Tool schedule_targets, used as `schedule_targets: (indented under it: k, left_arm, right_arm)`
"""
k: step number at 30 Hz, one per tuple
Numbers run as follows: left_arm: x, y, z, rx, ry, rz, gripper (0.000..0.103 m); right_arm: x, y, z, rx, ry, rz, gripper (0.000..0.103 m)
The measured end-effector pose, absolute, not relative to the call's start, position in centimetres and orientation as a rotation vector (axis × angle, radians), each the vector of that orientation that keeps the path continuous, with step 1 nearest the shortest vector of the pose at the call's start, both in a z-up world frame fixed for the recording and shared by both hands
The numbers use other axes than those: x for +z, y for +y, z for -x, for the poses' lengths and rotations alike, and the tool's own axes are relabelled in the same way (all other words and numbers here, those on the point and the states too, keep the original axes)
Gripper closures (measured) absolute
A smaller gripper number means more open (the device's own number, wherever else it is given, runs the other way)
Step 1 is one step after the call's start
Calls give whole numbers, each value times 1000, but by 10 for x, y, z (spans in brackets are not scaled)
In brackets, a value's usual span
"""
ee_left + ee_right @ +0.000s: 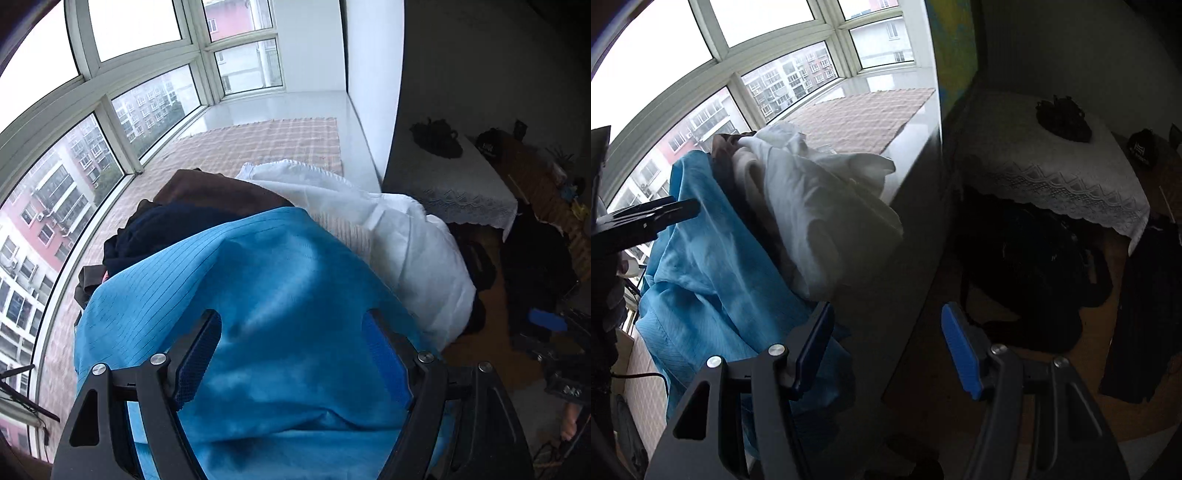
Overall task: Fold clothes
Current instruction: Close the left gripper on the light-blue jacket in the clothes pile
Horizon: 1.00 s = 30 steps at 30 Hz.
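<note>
Blue garment (266, 295) heaped at near edge of window ledge (288, 107), atop checked mat (258, 144), partly overhanging ledge front. Left gripper (291, 354) directly over it; jaws wide apart, cloth filling gap, nothing pinched. Right gripper (886, 350) off ledge's right-front corner; jaws spread, empty, garment lying left of them, touching left pad. Left clearly nearer. Garment's long axis judged running near edge to window; orientation of collar not discernible. White garment (388, 229) beside, rightward; dark clothes (177, 218) behind.

Curved bay window (110, 92) with white frames, grey daylight, apartment blocks outside, checked mat (258, 147) on the white sill, dim room, lace cloth (1063, 184) over a table, wooden floor (1108, 417)
</note>
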<state>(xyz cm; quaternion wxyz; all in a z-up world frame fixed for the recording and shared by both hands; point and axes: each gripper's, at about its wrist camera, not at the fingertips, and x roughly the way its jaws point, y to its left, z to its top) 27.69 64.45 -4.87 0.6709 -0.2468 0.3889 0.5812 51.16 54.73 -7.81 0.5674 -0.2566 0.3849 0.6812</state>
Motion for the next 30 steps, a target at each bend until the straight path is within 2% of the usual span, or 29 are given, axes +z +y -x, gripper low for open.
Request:
schedule_targets:
  k: [1, 3, 5, 6, 8, 9, 13, 18, 21, 25, 30]
  left_arm:
    - [-53, 652, -280, 1323, 891, 568, 29]
    - [-61, 662, -279, 1360, 915, 586, 61]
    - [-61, 662, -271, 1346, 880, 639, 71]
    - [-58, 658, -266, 1326, 846, 658, 85]
    - [-49, 649, -255, 1289, 806, 691, 99]
    - [-44, 644, -248, 1277, 783, 708, 102]
    - [-4, 616, -205, 1312, 646, 739, 102]
    - [54, 557, -109, 1503, 408, 744, 103]
    - [70, 499, -42, 1705, 315, 727, 103]
    - [64, 411, 33, 1978, 270, 761, 103]
    - [18, 330, 71, 2173, 275, 929, 103]
  right_arm:
    - [-82, 545, -518, 1590, 909, 601, 43]
    - [-88, 541, -528, 1573, 920, 595, 43]
    - [-94, 542, -531, 1573, 943, 582, 43]
    - [-97, 543, -532, 1573, 955, 575, 43]
    - [-101, 544, -532, 1580, 973, 579, 43]
    - [-102, 544, -530, 1589, 977, 585, 43]
    - [-100, 544, -518, 1670, 983, 614, 43]
    - [-84, 538, -490, 1803, 919, 649, 43]
    - [-72, 534, -466, 1917, 906, 650, 43]
    - [-56, 531, -421, 2079, 870, 695, 43]
    - [-39, 513, -353, 2299, 830, 789, 43]
